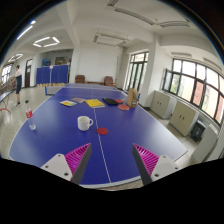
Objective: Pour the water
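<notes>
Between the fingers: nothing. Gripper (108,160) is hovering spread wide and empty, level above the near edge of the blue table (50,135). White cup (84,123) is standing well ahead, untouched; a small bottle (31,120) is waiting further off. Pouring appears not yet begun; reach and grasp are remaining.

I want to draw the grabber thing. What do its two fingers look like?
The gripper has two dark fingers that taper forward. Each carries a bright pink pad on its inner face, shaped like a triangle with fine ridges. The fingers stand open, nothing between them. No cables or labels show.
</notes>
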